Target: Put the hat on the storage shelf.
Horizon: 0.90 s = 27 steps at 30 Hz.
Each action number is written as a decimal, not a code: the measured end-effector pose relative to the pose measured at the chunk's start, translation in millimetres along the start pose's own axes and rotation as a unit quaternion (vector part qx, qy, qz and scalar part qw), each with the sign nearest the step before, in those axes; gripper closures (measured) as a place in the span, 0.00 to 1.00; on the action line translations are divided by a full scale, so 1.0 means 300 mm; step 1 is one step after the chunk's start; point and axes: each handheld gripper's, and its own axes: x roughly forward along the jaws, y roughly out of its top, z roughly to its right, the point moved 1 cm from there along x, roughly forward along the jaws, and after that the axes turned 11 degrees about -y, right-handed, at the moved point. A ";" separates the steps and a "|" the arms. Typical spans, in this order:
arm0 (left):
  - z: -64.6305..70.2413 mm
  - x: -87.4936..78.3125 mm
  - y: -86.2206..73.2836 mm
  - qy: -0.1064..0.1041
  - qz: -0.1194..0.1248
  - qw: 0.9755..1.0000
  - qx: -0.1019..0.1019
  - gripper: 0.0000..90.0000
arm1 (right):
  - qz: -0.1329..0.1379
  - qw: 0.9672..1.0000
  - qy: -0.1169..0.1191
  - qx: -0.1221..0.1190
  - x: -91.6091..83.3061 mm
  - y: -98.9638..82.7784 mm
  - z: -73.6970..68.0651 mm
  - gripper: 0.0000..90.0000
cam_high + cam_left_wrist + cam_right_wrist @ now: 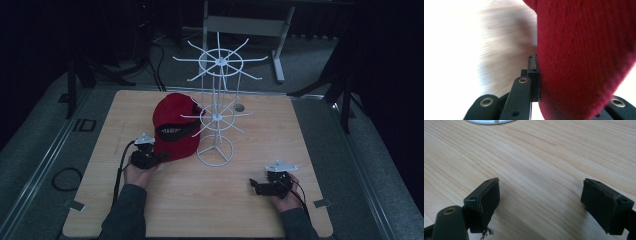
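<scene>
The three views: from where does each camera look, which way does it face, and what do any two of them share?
High view: above the person's side, facing forward and down on the table; both forearms, left gripper, right gripper.
Left gripper view: on the left gripper, facing the red cap pressed between its jaws.
Right gripper view: on the right gripper, low over the wood, facing the white rack's base ring; jaws apart.
Shared: the cap in the high and left gripper views; the base ring in the high and right gripper views.
</scene>
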 end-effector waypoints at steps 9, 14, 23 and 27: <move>-0.012 -0.052 0.013 0.024 0.023 0.999 -0.009 0.95 | 0.000 1.000 0.000 0.000 0.000 0.000 0.000 0.17; -0.018 -0.075 0.018 0.029 0.037 0.999 -0.016 0.95 | 0.000 1.000 0.000 0.000 0.000 0.000 0.000 0.17; -0.025 -0.114 0.027 0.036 0.060 0.997 -0.022 0.95 | 0.000 1.000 0.000 0.000 0.000 0.000 0.000 0.17; -0.026 -0.132 0.031 0.040 0.067 0.997 -0.025 0.95 | 0.000 1.000 0.000 0.000 0.000 0.000 0.000 0.17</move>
